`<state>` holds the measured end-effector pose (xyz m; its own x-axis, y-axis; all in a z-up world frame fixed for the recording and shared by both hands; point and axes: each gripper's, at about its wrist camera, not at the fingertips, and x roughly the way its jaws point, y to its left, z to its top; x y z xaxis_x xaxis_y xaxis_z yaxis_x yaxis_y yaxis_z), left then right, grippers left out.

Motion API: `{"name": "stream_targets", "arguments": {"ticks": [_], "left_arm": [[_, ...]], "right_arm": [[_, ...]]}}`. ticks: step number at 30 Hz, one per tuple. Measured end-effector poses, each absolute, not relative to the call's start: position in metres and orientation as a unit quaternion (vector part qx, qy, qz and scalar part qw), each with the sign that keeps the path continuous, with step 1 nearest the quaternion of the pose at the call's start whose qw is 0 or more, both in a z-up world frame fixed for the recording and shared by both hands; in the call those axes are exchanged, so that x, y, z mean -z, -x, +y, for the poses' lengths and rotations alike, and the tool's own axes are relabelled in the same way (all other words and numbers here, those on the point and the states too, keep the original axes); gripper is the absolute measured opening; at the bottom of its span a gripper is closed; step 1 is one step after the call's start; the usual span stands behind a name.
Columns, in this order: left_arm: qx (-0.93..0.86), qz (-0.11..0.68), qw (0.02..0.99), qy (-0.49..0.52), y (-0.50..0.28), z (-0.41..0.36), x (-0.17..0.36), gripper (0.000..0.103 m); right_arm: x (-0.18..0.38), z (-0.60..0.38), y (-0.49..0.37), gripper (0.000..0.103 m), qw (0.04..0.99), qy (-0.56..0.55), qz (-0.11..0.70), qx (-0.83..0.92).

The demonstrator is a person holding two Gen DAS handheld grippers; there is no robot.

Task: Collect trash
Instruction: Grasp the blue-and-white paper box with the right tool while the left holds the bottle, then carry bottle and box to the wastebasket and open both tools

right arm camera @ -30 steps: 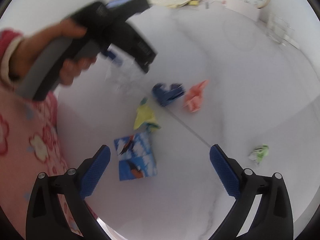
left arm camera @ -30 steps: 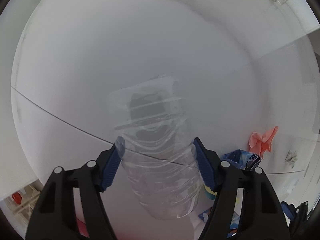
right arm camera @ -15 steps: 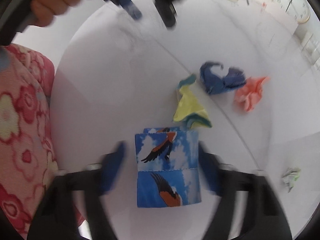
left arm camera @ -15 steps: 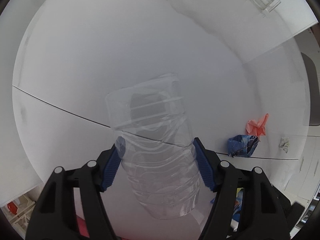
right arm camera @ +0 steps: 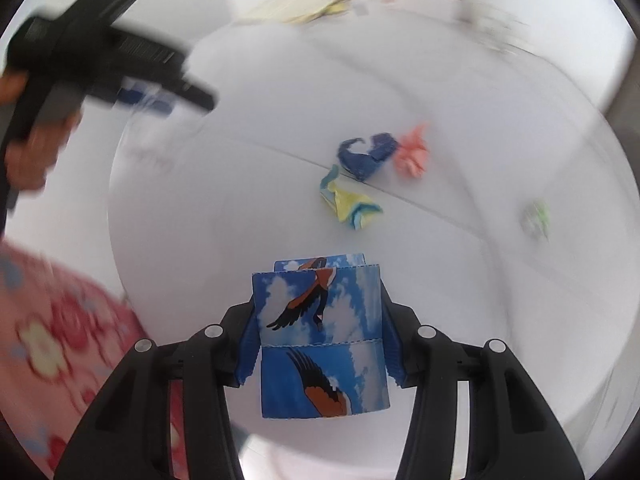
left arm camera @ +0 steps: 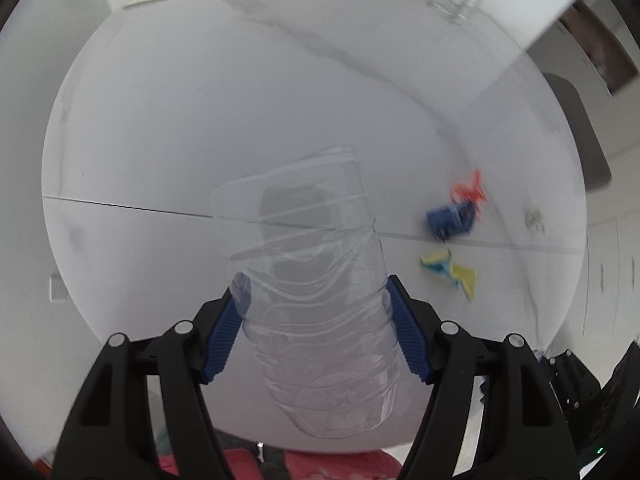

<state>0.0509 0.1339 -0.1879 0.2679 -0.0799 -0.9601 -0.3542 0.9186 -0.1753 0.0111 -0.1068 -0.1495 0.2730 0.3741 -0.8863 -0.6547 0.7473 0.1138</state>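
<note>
Through my left wrist view, my left tongs are clenched on a clear bottle: both blue pads press its ribbed sides, and its body runs forward past the tips, tilted a little to the left. It hangs above the white table, not touching it. I judge this piece as collected and waiting to be carried off. No bin shows in either view, so I cannot say where it goes. Off to the right on the table lie a blue wad with a red wad just beside it, and a yellow wad nearer to me. A small pale scrap sits farther right, too blurred to name.

Through my right wrist view, my right tongs grasp a blue carton printed with birds; the pads squeeze its two side faces and it stands square between them, mostly filling the gap. I cannot tell whether it has left the table. Ahead and to the right lie the yellow wad, the blue wad and the pink-red wad, the last two touching; a green scrap lies well apart. My left tongs with the bottle show blurred at upper left.

With both tongs full, I think the next move is to find the bin and let go over it before returning for the wads. The thin bottle may buckle if I squeeze harder.
</note>
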Motion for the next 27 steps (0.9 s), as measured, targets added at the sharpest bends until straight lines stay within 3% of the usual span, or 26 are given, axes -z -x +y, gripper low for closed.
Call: {"name": "stream_targets", "arguments": {"ticks": [7, 15, 27], "left_arm": [[0.028, 0.602, 0.791, 0.104, 0.003, 0.086, 0.171, 0.066], [0.164, 0.62, 0.766, 0.044, 0.072, -0.019, 0.176, 0.066], [0.183, 0.672, 0.717, 0.0, 0.08, -0.175, 0.263, 0.067]], "right_arm": [[0.142, -0.158, 0.06, 0.05, 0.832, 0.021, 0.523, -0.182], [0.131, -0.235, 0.149, 0.05, 0.853, -0.074, 0.513, -0.058], [0.133, -0.348, 0.174, 0.05, 0.85, -0.076, 0.515, -0.085]]}}
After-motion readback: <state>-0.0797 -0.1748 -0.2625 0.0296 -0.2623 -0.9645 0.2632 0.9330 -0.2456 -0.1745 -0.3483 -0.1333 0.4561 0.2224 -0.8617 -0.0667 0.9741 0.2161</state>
